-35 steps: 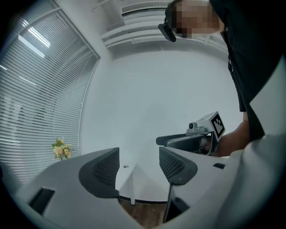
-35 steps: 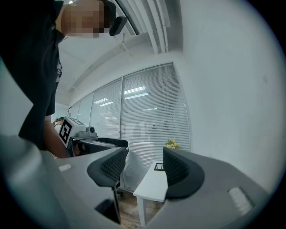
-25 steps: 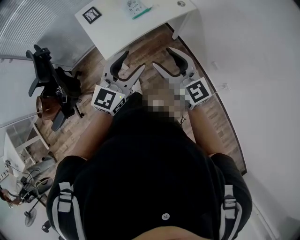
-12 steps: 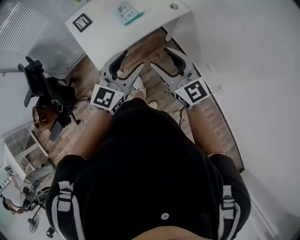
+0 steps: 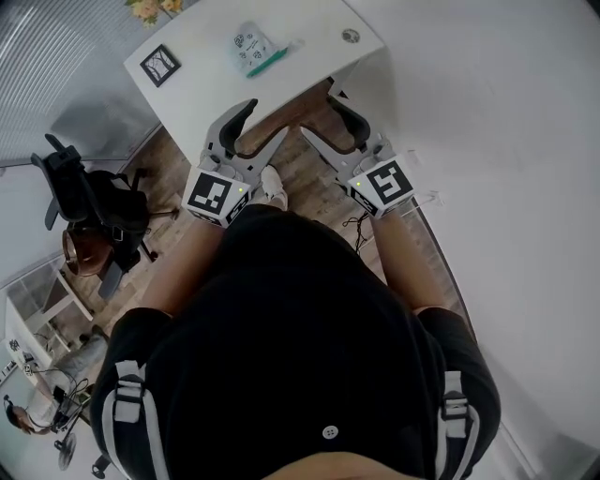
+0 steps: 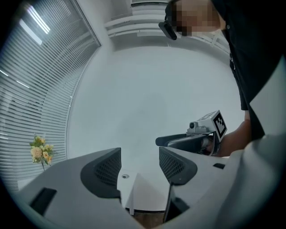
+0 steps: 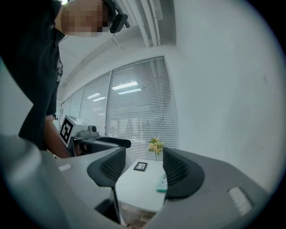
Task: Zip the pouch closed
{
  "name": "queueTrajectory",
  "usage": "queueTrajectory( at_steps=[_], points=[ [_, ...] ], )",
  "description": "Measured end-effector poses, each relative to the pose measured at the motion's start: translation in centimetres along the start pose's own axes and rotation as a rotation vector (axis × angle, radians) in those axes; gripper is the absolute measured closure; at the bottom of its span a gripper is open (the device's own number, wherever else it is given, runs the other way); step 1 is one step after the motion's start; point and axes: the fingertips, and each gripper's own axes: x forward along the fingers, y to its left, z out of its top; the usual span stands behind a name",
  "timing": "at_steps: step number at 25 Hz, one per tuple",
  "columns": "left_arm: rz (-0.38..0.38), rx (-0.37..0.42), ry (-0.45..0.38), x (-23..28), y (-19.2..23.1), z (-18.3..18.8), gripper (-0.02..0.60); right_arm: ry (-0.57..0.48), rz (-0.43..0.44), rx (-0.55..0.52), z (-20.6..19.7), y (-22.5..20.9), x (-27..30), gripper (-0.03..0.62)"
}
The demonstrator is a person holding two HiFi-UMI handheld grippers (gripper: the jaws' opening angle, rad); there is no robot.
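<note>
A small pale pouch [image 5: 251, 49] with a teal edge lies flat on the white table [image 5: 216, 84] at the top of the head view. It also shows in the right gripper view as the pouch [image 7: 161, 182], far beyond the jaws. My left gripper [image 5: 261, 127] and right gripper [image 5: 323, 118] hang side by side over the wooden floor, just short of the table's near edge. Both are open with nothing between the fingers. The left gripper view shows only a table corner [image 6: 139, 193] past the left gripper [image 6: 140, 163]. The right gripper [image 7: 140, 164] faces the table [image 7: 134, 190].
A framed marker card [image 5: 159, 65], flowers [image 5: 150, 8] and a small round fitting [image 5: 350, 36] share the table. A black office chair [image 5: 84, 202] stands at the left. A white wall [image 5: 506, 169] runs close on the right. The person's shoe [image 5: 274, 186] is under the grippers.
The table has come closer and more of it shows. Both grippers have moved forward toward its near edge, still open and side by side.
</note>
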Motion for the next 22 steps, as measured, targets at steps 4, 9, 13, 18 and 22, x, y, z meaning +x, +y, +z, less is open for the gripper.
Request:
queueTrajectory(
  at_steps=[4,9,13,18,22],
  points=[
    [0.002,-0.016,-0.01,2.0,3.0,0.6,0.311,0.015,0.002,-0.016,0.8,-2.4,2.9,0.335],
    [-0.002,-0.032,-0.013,3.9,7.0,0.7,0.311,0.029,0.006,-0.02,1.2,-4.6,6.8,0.335],
    [-0.007,-0.036,-0.016,5.2,9.7,0.7,0.311,0.043,0.006,-0.019,0.9,-6.0,9.4,0.335],
    [0.002,-0.047,-0.007,6.5,12.3,0.2,0.311,0.049,0.011,-0.016,0.6,-7.6,11.9,0.335],
    [0.047,-0.063,0.0,7.4,14.4,-0.1,0.313,0.058,0.044,-0.008,0.1,-9.2,13.7,0.335]
  ],
)
